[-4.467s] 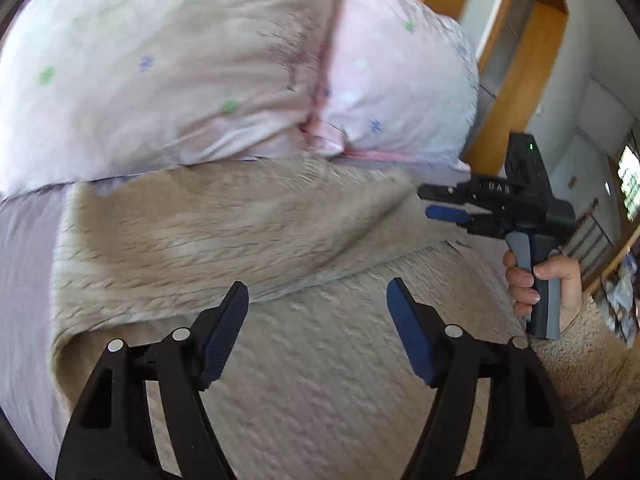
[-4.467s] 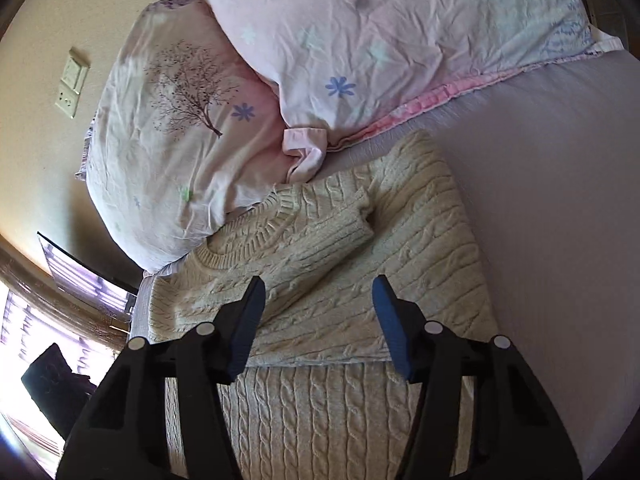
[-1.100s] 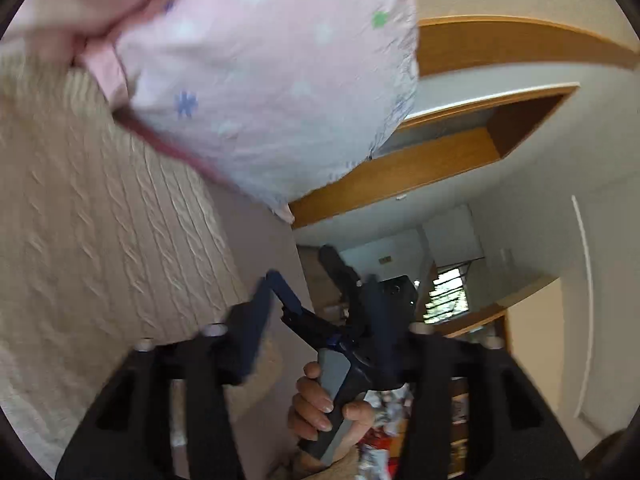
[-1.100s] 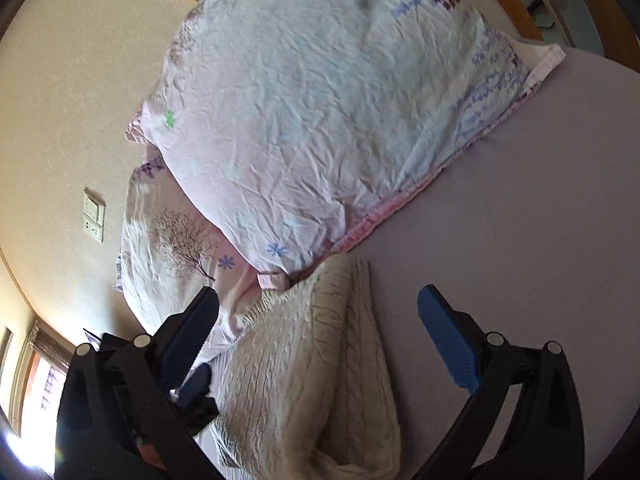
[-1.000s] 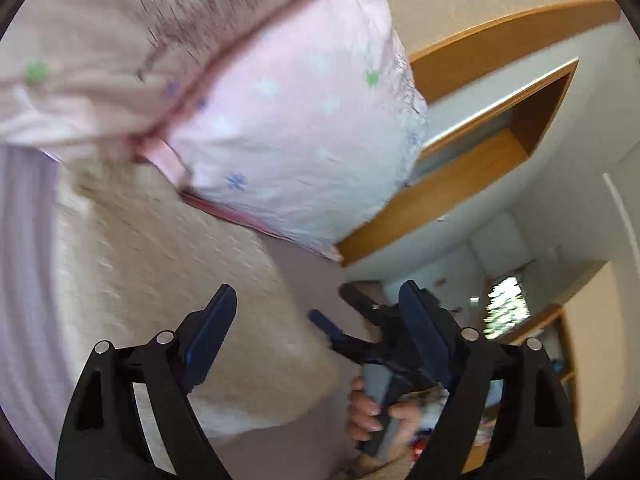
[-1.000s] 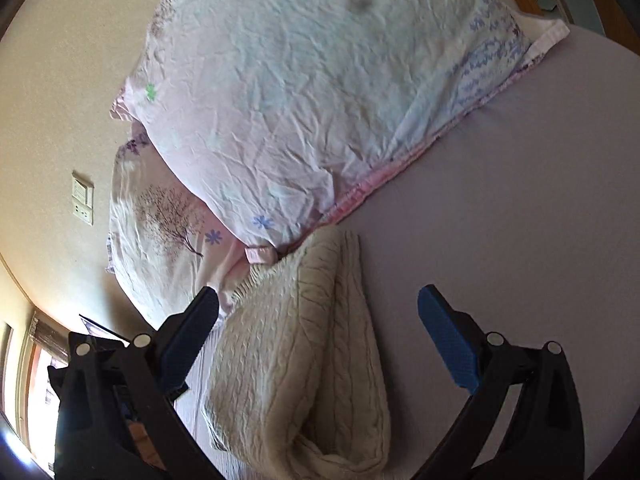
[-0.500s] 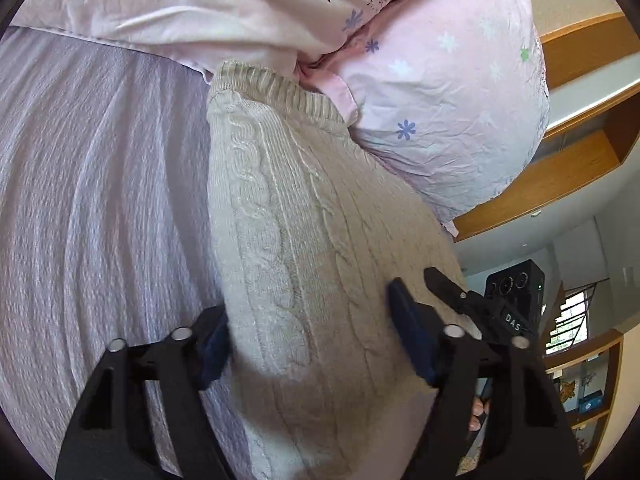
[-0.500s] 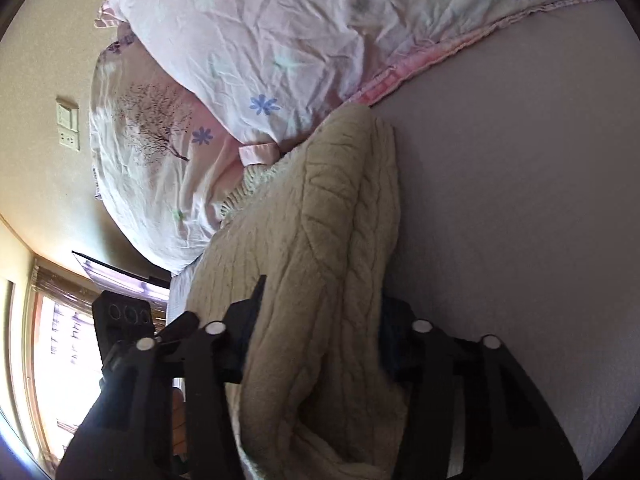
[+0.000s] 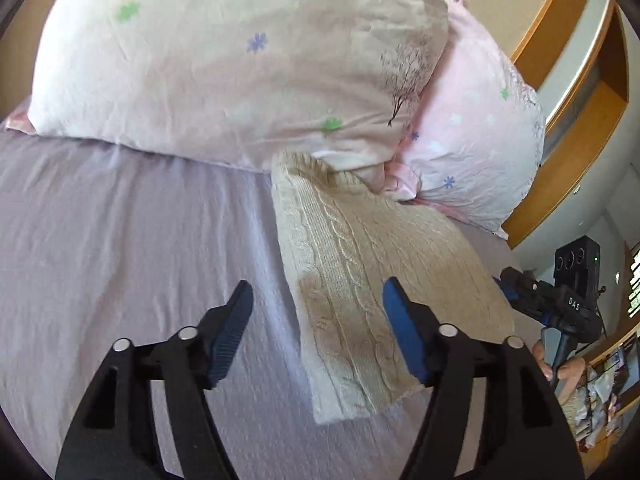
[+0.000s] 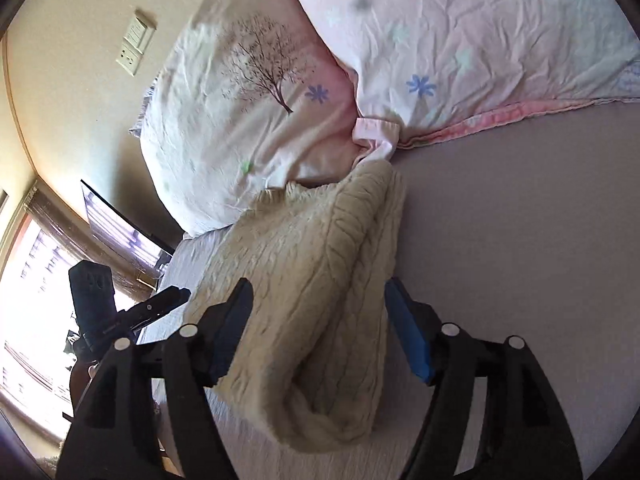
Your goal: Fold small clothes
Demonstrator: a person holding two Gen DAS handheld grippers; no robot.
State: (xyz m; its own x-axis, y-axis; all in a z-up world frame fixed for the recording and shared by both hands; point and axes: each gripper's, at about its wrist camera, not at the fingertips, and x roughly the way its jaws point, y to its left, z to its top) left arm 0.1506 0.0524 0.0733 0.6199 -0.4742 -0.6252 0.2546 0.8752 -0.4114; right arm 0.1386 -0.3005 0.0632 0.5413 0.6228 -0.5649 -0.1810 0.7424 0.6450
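Note:
A cream cable-knit sweater (image 9: 372,280) lies folded into a narrow stack on the lilac bed sheet (image 9: 120,248), its top end against the pillows. My left gripper (image 9: 318,336) is open and empty, just above the stack's near left edge. My right gripper (image 10: 320,328) is open, its two jaws standing on either side of the sweater's (image 10: 320,280) rounded folded end without pinching it. The right gripper also shows in the left wrist view (image 9: 520,292), at the sweater's far right side. The left gripper shows at the left of the right wrist view (image 10: 160,304).
Two pink floral pillows (image 9: 240,64) (image 9: 480,136) lie at the head of the bed, touching the sweater. A wooden frame (image 9: 568,92) stands behind them. A wall socket (image 10: 134,46) and a bright window (image 10: 24,312) show in the right wrist view.
Both grippers have drawn back from the sweater and spread their jaws. The left wrist view now takes in the whole folded stack and more bare sheet to its left.

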